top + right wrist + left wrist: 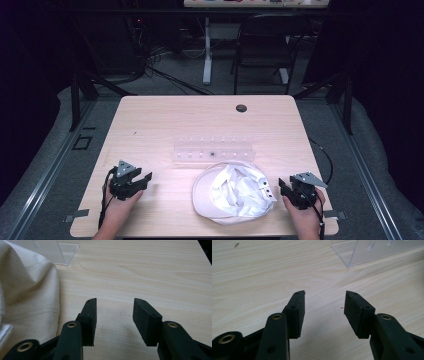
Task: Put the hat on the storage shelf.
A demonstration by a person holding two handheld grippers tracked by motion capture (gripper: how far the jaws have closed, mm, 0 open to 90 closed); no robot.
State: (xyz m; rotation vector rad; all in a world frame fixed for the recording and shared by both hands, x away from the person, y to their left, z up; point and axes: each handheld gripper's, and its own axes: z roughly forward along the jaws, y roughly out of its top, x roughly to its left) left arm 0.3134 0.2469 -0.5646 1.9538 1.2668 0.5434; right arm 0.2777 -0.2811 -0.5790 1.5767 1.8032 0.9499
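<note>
Now both claws sit open w/ nothing held: left claw lower left, right claw beside crumpled white fabric cap at lower centre of pale wood counter, prob. ready to grab.

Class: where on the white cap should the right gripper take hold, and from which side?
Probably the white cap at its right edge, by the strap with snaps. The right gripper sits open just beside it, so come in low from the right; the soft, thin cloth there should fit between the jaws.
</note>
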